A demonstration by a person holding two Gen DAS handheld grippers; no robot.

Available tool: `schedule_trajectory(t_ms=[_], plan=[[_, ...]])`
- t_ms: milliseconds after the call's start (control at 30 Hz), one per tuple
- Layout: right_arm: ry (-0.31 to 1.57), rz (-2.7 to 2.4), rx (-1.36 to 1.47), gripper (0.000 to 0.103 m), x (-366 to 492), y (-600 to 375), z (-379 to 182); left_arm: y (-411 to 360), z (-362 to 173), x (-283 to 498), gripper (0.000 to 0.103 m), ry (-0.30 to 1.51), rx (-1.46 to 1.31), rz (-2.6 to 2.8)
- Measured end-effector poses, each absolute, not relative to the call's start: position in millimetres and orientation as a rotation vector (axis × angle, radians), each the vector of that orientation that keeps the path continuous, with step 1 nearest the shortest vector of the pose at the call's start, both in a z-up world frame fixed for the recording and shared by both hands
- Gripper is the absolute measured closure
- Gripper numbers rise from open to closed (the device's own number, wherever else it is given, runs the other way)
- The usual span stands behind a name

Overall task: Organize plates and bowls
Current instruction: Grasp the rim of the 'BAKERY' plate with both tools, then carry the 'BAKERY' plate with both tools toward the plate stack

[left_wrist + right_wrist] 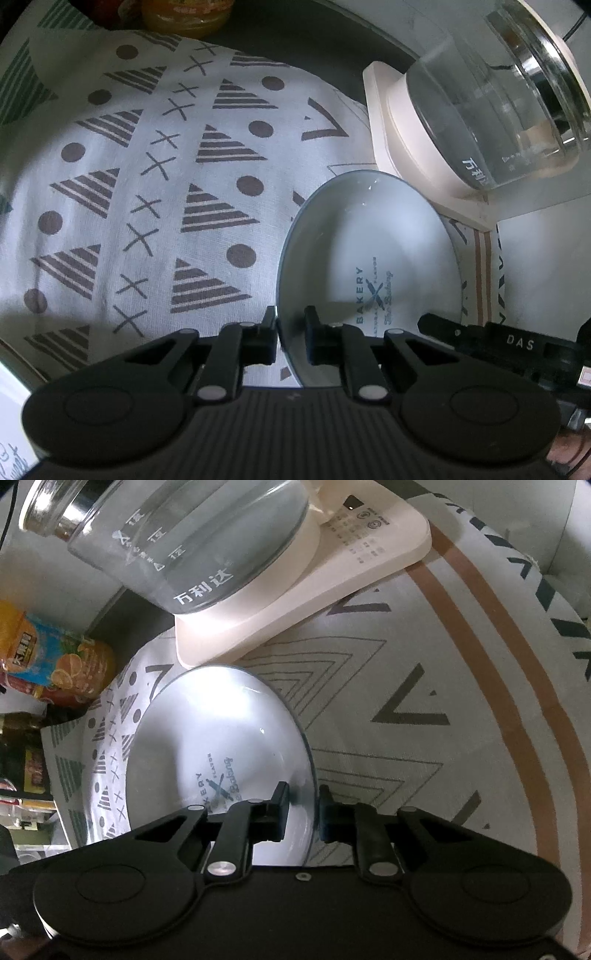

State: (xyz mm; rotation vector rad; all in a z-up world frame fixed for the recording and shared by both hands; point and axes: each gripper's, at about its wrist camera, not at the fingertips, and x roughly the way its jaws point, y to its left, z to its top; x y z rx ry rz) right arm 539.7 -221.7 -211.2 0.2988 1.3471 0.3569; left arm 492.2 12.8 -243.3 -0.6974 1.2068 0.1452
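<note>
One plate (pixel 373 258) lies on the patterned cloth (pixel 147 192), just in front of the kettle base (pixel 384 122). It is white with a dark rim and a "BAKERY" print. One glass kettle (pixel 192 550) stands on that base, and two grippers are at work.

The left gripper (pixel 290 334) pinches the plate's left rim, one finger outside the edge and one on its face. The right gripper (pixel 303 814) pinches the opposite rim in the same way. Both point steeply down at the cloth.

The plate's near edge is hidden behind each gripper body. The kettle's top is cut off by the frame. At the left of the right wrist view stand an orange juice bottle (pixel 55 653) and some darker packages, too crowded and dim to count. In the left wrist view the tip of the right gripper shows at the plate's right edge, with a bit of a hand at the lower right corner.
</note>
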Motion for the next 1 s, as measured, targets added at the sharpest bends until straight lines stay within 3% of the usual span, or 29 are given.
schedule_trajectory(t_ms=[300, 1000], plan=[[1.272, 0.412, 0.344, 0.096, 531.5, -228.0, -191.6, 27.5, -215.9, 483.7, 0.091, 1.105, -0.706, 0.135], [1.128, 0.529, 0.252, 0.093, 500.6, -195.7, -133.3, 48.7, -170.4, 432.4, 0.091, 0.981, -0.722, 0.163]])
